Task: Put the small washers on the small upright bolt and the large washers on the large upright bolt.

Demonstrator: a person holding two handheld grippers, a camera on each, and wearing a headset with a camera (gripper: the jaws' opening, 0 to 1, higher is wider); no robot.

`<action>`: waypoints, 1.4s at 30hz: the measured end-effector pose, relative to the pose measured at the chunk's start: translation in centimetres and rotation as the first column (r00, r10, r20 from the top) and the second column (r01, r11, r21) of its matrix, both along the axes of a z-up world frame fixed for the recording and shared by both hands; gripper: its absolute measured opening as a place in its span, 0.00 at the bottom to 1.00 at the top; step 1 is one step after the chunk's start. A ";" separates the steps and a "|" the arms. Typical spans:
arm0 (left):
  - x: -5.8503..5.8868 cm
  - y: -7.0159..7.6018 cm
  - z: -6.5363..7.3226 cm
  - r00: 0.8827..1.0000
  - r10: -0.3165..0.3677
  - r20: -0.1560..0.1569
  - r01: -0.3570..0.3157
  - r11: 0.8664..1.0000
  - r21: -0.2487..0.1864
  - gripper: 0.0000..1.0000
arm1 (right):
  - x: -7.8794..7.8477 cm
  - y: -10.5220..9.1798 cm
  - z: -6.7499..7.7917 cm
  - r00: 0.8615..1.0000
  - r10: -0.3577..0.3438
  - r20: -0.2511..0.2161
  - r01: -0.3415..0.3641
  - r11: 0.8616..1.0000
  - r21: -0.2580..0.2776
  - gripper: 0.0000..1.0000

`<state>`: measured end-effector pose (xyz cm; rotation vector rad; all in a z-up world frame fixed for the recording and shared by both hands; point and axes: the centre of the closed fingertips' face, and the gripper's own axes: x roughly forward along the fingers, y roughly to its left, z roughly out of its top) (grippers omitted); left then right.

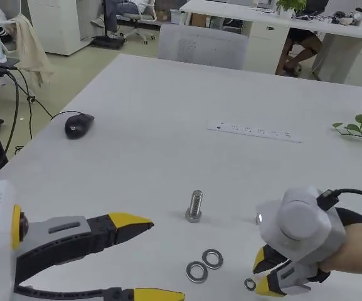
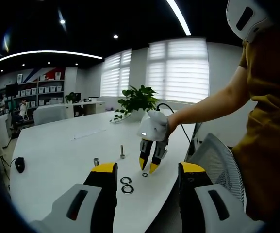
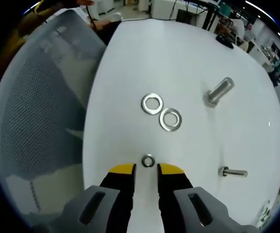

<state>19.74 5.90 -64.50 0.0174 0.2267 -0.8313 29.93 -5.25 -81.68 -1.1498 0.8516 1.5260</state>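
Right tongs (image 3: 147, 169) hover over flat-lying small washer (image 3: 148, 160).

large washers (image 3: 152, 104): shiny metal | large bolt (image 1: 194, 207): metal | table (image 1: 168, 125): matt white

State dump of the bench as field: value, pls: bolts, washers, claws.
large bolt: silver hex-head bolt, upright, bare
small bolt: slim silver bolt, upright, bare
large washers: two flat steel rings, side by side on white table
small washer: small steel ring, flat, just ahead of right claw tips
right claw: open
left claw: open, empty
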 end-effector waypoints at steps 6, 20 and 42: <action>-0.1 0.1 -0.1 1.000 0.004 0.000 -0.004 1.000 0.001 0.49 | 0.1 0.1 -0.5 1.000 -0.016 0.001 0.016 1.000 -0.010 0.19; 0.4 0.1 -0.3 1.000 0.015 -0.001 -0.015 1.000 -0.008 0.49 | 0.1 0.3 -1.2 0.999 -0.033 -0.025 0.033 0.999 -0.014 0.20; 1.2 0.0 -0.4 1.000 0.014 -0.010 -0.014 1.000 -0.012 0.49 | 1.2 0.3 -0.7 0.997 -0.070 -0.014 0.070 0.997 0.012 0.12</action>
